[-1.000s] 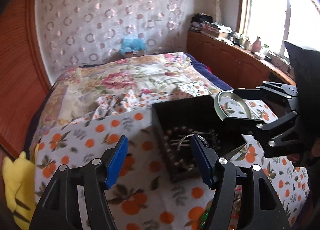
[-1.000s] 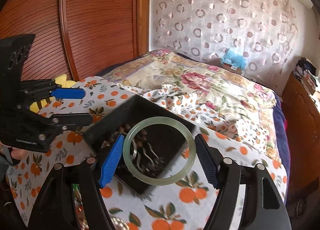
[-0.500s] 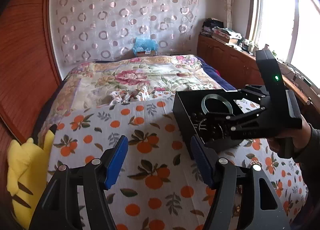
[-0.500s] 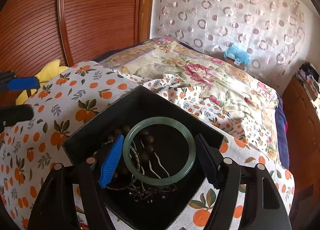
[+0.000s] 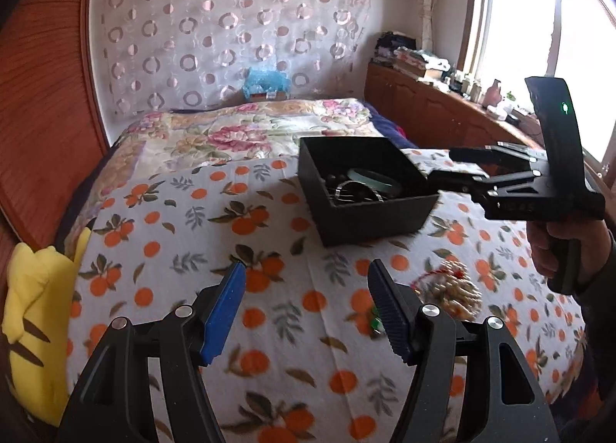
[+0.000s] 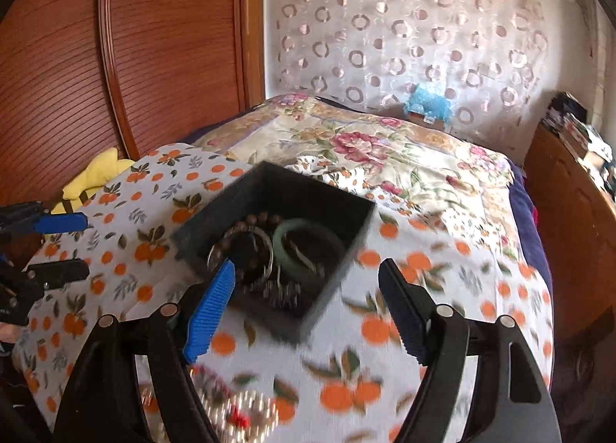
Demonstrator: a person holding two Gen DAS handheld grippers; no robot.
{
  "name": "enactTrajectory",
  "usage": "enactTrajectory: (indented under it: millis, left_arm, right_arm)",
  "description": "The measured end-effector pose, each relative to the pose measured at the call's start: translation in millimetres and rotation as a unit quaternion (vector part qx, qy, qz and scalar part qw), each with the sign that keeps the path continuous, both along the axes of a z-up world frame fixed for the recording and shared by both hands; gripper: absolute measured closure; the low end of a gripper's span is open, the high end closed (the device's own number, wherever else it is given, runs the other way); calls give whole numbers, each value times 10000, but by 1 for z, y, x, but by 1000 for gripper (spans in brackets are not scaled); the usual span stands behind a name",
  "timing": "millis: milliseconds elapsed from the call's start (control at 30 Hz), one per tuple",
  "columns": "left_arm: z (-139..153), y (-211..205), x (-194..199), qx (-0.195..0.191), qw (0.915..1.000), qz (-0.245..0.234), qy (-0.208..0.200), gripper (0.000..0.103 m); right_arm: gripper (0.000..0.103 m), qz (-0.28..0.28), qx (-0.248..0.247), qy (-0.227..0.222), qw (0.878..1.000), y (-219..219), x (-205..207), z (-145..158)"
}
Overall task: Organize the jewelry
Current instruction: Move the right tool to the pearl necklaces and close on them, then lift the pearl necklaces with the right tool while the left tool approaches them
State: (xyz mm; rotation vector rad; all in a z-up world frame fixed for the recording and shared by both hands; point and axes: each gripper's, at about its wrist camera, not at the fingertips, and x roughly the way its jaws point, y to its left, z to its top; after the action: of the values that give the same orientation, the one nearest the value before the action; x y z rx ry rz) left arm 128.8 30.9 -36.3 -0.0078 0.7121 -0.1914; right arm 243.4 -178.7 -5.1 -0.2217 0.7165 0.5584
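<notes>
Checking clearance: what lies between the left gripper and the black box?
Left wrist view: only bare orange-print sheet between the left gripper and black box.

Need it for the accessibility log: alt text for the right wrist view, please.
An open, empty right gripper hovers over a black box on an orange-print bedspread; inside lie a green bangle, a brown bead bracelet and metal pieces. A blurred beaded item lies on the bedspread nearer the camera, and the left gripper shows at the left edge.

No legible text, perhaps from blur.
</notes>
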Motion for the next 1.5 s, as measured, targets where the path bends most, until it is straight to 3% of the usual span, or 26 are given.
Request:
enactTrajectory:
  millis: [100, 300, 400, 667, 967, 1033, 1100, 1167, 1500]
  left_arm:
    - [0, -5, -16, -27, 10000, -14, -72, 32]
    - [-4, -13, -38, -43, 9999, -34, -112, 23]
    - [-7, -17, -45, -18, 9999, -44, -100, 22]
    - [-12, -25, -63, -10, 9999, -91, -99, 22]
    - [-19, -23, -66, -30, 10000, -56, 16, 22]
    - [-21, -21, -66, -51, 10000, -37, 26, 22]
    - [-21, -21, -67, -66, 10000, -35, 30, 22]
    - [-21, -21, -67, -58, 10000, -36, 30, 22]
    - [-30, -33, -64, -15, 9998, -162, 138, 22]
  right_arm:
    - [26, -102, -38, 53, 9999, -15, -21, -4]
    - [44, -177, 102, 331, 9992, -37, -54, -18]
    - [56, -177, 143, 500, 9985, -40, -65, -29]
    - [74, 47, 74, 769, 9970, -26, -88, -54]
    - [79, 194, 344, 1068, 9935, -14, -80, -65]
    - [80, 188, 175, 1009, 9946, -9, -82, -64]
    - [89, 254, -9, 960, 9951, -4, -86, -63]
    - [90, 256, -82, 932, 9953, -2, -88, -63]
    - [90, 139, 352, 451, 9983, -27, -101, -26]
